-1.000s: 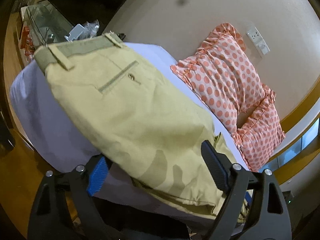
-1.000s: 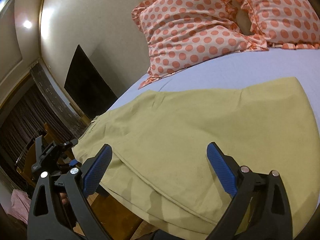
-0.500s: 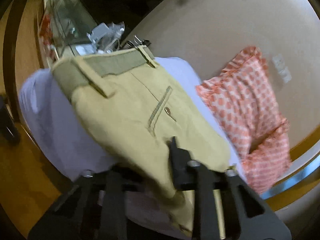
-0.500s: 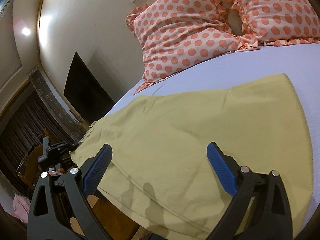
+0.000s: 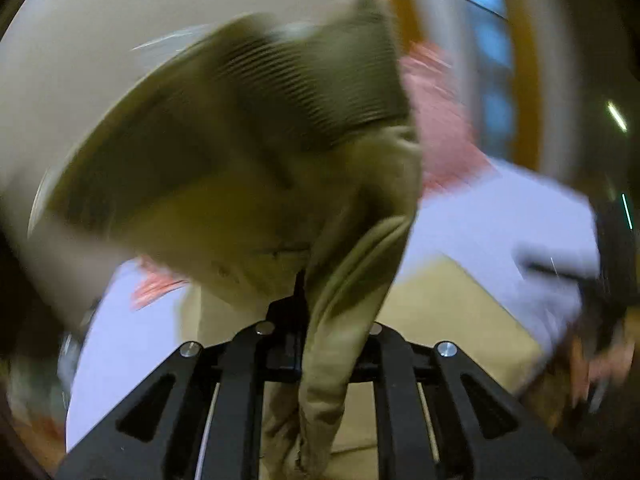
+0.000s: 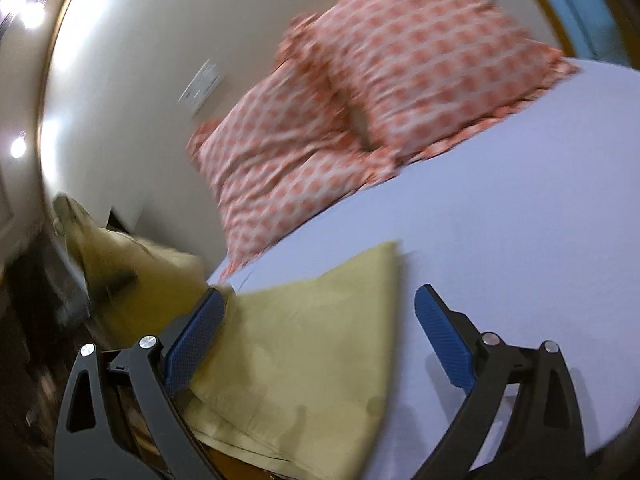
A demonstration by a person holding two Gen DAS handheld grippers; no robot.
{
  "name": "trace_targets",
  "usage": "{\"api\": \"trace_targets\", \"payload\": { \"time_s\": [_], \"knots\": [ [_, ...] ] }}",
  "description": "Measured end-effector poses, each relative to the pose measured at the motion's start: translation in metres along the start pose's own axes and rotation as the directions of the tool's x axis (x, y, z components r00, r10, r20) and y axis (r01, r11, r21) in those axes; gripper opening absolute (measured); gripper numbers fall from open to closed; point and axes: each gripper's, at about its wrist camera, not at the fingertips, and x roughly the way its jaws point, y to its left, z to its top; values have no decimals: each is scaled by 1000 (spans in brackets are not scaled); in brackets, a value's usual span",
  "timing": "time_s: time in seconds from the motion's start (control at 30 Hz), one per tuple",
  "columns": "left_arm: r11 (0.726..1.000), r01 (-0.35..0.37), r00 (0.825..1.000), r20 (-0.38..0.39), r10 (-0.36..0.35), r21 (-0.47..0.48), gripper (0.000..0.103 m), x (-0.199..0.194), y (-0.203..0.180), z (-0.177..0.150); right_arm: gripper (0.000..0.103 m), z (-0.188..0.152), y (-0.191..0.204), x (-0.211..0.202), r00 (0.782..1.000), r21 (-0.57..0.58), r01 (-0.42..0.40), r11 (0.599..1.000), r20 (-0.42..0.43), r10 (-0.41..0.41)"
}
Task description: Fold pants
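Pants (image 6: 304, 344) — khaki, plain. Sheet (image 6: 520, 240) is pale lilac. Pillows (image 6: 360, 120) — white with coral-orange dots and coral frilled edges. Wall (image 6: 140, 80) cream. Gripper pads (image 6: 196, 344) blue on black frames.

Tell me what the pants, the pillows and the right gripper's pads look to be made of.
Pants: matte khaki woven cloth, probably cotton twill; it drapes limply and bunches where the left gripper pinches it.
Pillows: soft printed fabric, orange dots on pale ground with frilled edges; blur hides the weave.
Right gripper pads: blue, finely dimpled, seemingly rubber or textured plastic, on black arms.
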Motion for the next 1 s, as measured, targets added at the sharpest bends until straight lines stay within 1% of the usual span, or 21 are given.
{"api": "trace_targets", "payload": {
  "time_s": [0.07,0.13,0.2,0.3,0.33,0.37,0.43,0.47,0.5,0.53,0.57,0.6,0.63,0.7,0.73,0.83,0.87,0.9,0.93,0.97,1.0],
  "knots": [
    [990,59,997,-66,-50,129,11,23,-48,-18,102,7,-17,-12,1000,72,-13,997,15,12],
    [975,75,990,-137,-47,207,11,45,-76,-40,102,10,-25,-14,999,118,-31,992,-3,32],
    [970,124,979,-188,-85,207,19,56,-83,-53,102,13,-26,-3,997,116,-29,993,-63,36],
    [962,87,984,-170,-44,258,28,47,-89,-64,102,11,-19,26,984,69,4,998,-177,9],
    [962,91,985,-164,-49,258,29,42,-88,-61,102,10,-16,39,974,43,33,999,-227,-23],
    [963,116,984,-157,-79,241,35,29,-79,-61,97,9,-15,46,967,28,49,998,-252,-40],
    [968,168,979,-149,-141,188,45,7,-66,-62,90,5,-16,61,949,4,76,997,-306,-71],
    [971,204,973,-138,-187,127,54,-4,-49,-62,84,4,-14,70,942,-29,91,995,-322,-96],
    [975,215,971,-120,-207,62,64,-10,-32,-60,81,4,-12,75,938,-51,90,995,-331,-102],
    [979,204,973,-107,-204,-6,69,-13,-12,-61,77,4,-11,75,939,-59,81,995,-331,-96],
    [980,166,979,-103,-177,-113,73,-8,21,-62,69,2,-9,81,930,-49,49,998,-363,-64],
    [969,143,980,-110,-168,-199,73,0,47,-63,69,1,-6,82,930,-64,45,997,-362,-65],
    [938,115,977,-135,-167,-326,73,16,84,-70,68,1,-3,82,930,-90,46,995,-361,-76],
    [887,81,966,-182,-181,-455,72,38,120,-82,68,3,-7,87,929,-90,46,995,-362,-76],
    [861,65,955,-218,-201,-505,71,54,136,-89,68,5,-10,87,930,-66,30,997,-364,-53],
    [832,111,921,-259,-292,-543,71,79,141,-99,68,5,-11,91,921,-62,-19,998,-389,-7],
    [821,146,899,-273,-344,-552,72,89,137,-101,68,4,-10,92,915,-62,-42,997,-402,13],
    [826,168,898,-262,-353,-538,76,90,131,-99,68,4,-9,94,907,-54,-74,996,-419,44],
    [833,182,892,-268,-363,-523,76,94,125,-97,67,3,-9,96,886,-14,-137,990,-448,117],
    [840,177,895,-271,-354,-513,71,94,122,-95,59,3,-11,99,864,38,-186,982,-469,182],
    [837,189,890,-271,-367,-513,53,94,120,-94,47,0,-16,103,826,130,-241,962,-494,273]
  ]
}}
